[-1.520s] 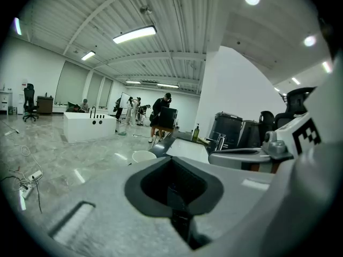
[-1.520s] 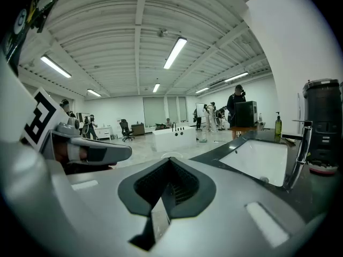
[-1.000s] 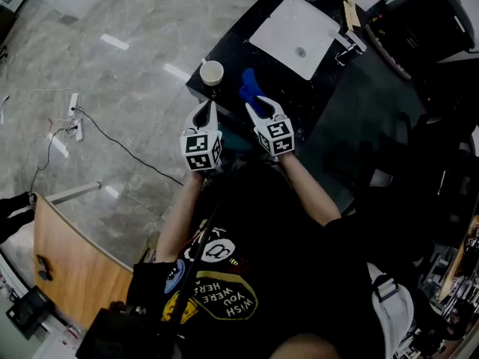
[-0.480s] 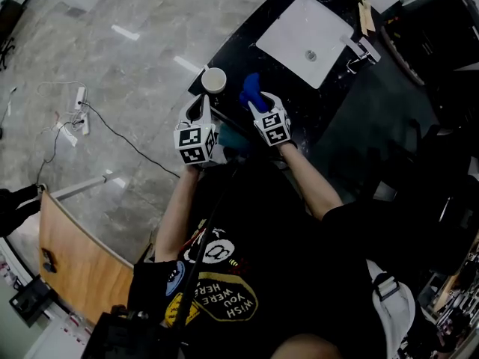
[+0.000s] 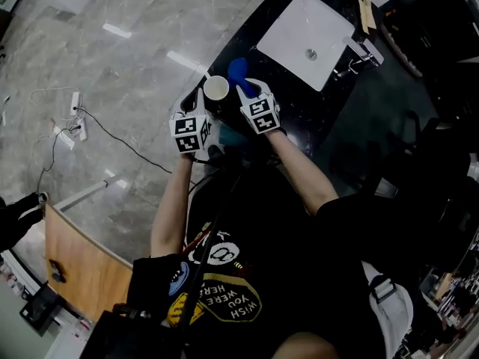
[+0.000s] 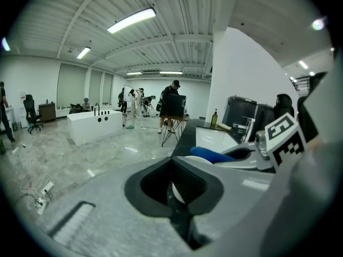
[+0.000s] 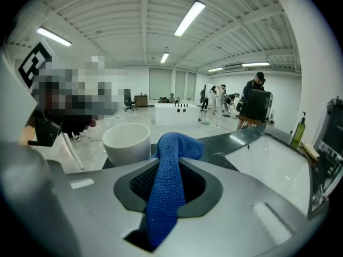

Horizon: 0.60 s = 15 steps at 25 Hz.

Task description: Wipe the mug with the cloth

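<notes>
A white mug (image 5: 216, 88) stands near the front left corner of the black counter (image 5: 299, 107); the right gripper view shows it just left of the jaws (image 7: 127, 141). My right gripper (image 5: 247, 88) is right of the mug, its jaws closing on a blue cloth (image 5: 237, 69). In its own view the cloth (image 7: 166, 191) runs between the pads and bunches beyond the tips. My left gripper (image 5: 202, 102) sits just short of the mug with its jaws together and nothing between them. A bit of the mug (image 6: 179, 190) shows through its jaw opening, the cloth (image 6: 214, 155) to the right.
A white sink basin (image 5: 307, 36) with a faucet (image 5: 352, 60) is set in the counter beyond the mug. A power strip and cable (image 5: 75, 111) lie on the marble floor at left. A wooden panel (image 5: 75, 260) stands at the lower left. People stand far off in the hall.
Both grippers have moved forward over the counter's edge. The right one has carried the cloth from beside the mug to a spot level with its far side.
</notes>
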{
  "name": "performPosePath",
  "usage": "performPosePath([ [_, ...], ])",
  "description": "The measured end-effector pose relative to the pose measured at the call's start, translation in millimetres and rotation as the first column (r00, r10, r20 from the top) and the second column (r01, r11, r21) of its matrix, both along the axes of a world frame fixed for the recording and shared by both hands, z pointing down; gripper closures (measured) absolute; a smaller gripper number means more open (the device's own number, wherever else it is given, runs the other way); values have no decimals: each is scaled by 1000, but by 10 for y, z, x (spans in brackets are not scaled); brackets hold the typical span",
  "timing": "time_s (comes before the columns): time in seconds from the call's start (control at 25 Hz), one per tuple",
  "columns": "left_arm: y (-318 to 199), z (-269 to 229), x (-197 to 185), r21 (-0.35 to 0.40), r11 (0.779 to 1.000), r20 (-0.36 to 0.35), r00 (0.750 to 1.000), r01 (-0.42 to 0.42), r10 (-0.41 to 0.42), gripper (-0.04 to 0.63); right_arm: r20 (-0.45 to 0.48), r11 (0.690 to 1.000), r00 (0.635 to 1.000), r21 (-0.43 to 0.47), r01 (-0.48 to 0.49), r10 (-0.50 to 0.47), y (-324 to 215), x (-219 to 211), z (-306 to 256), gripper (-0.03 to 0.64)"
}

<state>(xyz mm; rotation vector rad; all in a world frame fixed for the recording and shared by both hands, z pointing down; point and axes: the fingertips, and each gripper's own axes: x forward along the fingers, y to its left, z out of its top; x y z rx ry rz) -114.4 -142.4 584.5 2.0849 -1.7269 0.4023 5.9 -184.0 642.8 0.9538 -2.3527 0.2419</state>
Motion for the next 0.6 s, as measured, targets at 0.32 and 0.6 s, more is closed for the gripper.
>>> performPosePath([
  [0.32, -322, 214, 148, -20, 996, 94, 992, -81, 83, 592, -118, 994, 989, 55, 91, -84, 217, -175, 1, 549],
  [0.6, -296, 201, 266, -16, 994, 57, 993, -107, 107, 592, -97, 986, 987, 91, 141, -132, 622, -57, -185, 549],
])
